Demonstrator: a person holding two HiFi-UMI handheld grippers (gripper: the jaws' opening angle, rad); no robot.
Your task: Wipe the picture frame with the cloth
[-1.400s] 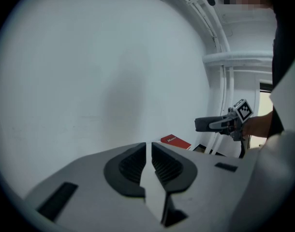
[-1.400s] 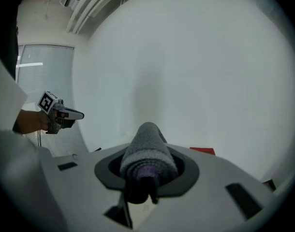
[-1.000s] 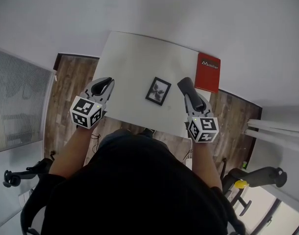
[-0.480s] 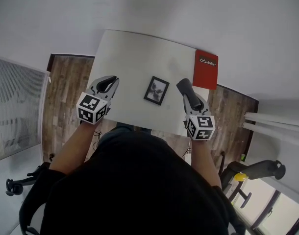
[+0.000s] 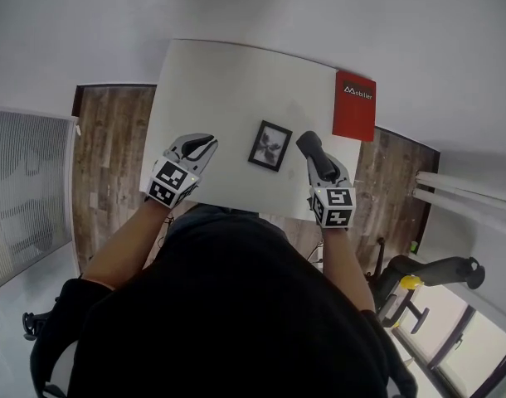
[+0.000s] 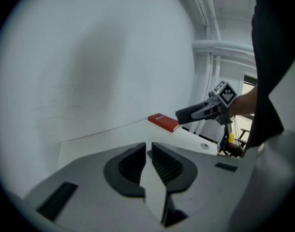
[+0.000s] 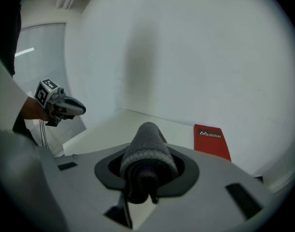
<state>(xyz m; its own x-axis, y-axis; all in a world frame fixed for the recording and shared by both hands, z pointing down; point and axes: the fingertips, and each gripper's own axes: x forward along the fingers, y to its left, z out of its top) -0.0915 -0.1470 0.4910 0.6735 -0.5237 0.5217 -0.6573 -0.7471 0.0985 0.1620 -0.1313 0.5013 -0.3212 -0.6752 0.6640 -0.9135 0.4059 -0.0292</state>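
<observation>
A small black picture frame (image 5: 270, 146) with a dark print lies flat near the middle of the white table (image 5: 228, 81). My left gripper (image 5: 207, 144) hovers to the left of the frame, its jaws shut with nothing between them; in its own view the left gripper (image 6: 148, 150) shows the pads meeting. My right gripper (image 5: 311, 148) is to the right of the frame, shut on a rolled grey cloth (image 7: 147, 151) that sticks out past the jaws. The frame is hidden in both gripper views.
A red book (image 5: 353, 106) lies at the table's far right edge, also seen as the red book (image 7: 213, 141) in the right gripper view. A white wall stands behind the table. Wood floor (image 5: 108, 148) flanks it, with a chair base (image 5: 427, 272) at the right.
Both grippers have sunk toward the table. The left one has also drawn in toward the frame. The cloth stays in the right jaws and the frame has not moved.
</observation>
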